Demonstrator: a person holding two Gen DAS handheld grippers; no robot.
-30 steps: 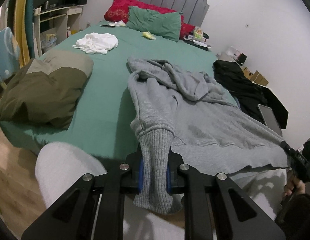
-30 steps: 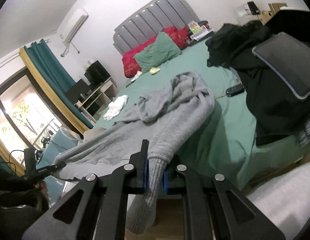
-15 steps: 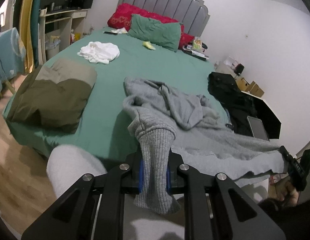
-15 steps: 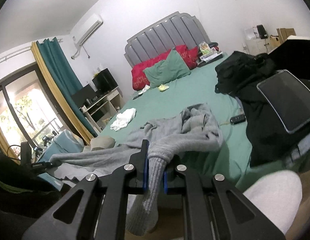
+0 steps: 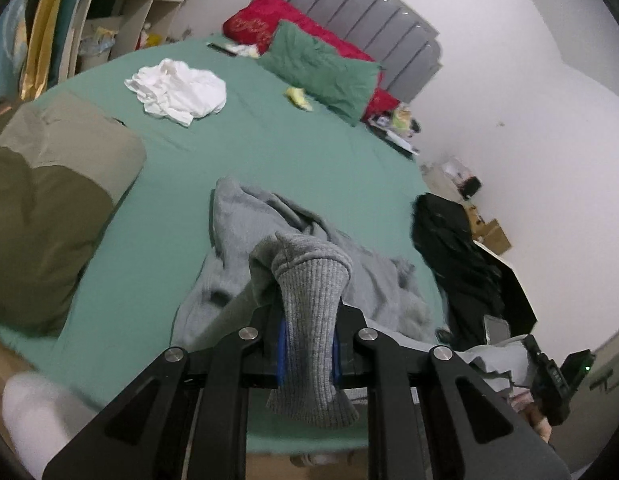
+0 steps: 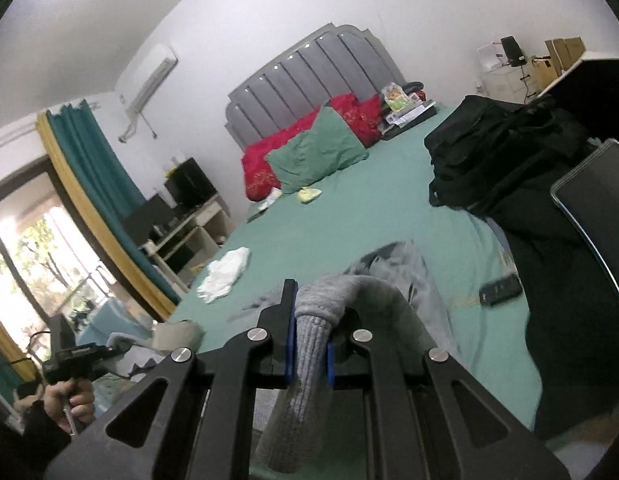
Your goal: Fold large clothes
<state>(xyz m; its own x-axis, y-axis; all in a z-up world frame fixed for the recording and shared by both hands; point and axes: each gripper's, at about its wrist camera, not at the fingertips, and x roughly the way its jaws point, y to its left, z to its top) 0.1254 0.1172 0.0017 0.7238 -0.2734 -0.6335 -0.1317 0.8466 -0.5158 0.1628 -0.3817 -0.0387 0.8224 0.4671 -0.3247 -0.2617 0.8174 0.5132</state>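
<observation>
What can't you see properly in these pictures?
- Grey sweater body: left wrist view, partly hidden behind its ribbed cuff in the left gripper.
- Phone: right wrist view, too small to read.
- Tablet: right wrist view, cut off by the edge.

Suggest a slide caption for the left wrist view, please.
Left gripper clamps the grey sweater by its ribbed hem above the green bed.

Left gripper (image 5: 308, 354): jaws clamped on a ribbed grey cuff (image 5: 309, 320); cuff end hangs below the fingers; blue pads (image 5: 282, 346) press its sides
Right gripper (image 6: 310, 354): jaws closed on the other cuff (image 6: 305, 344); cuff droops under the jaws
Left hand (image 6: 71, 398): wrapped round its gripper handle, low left in the right wrist view
</observation>
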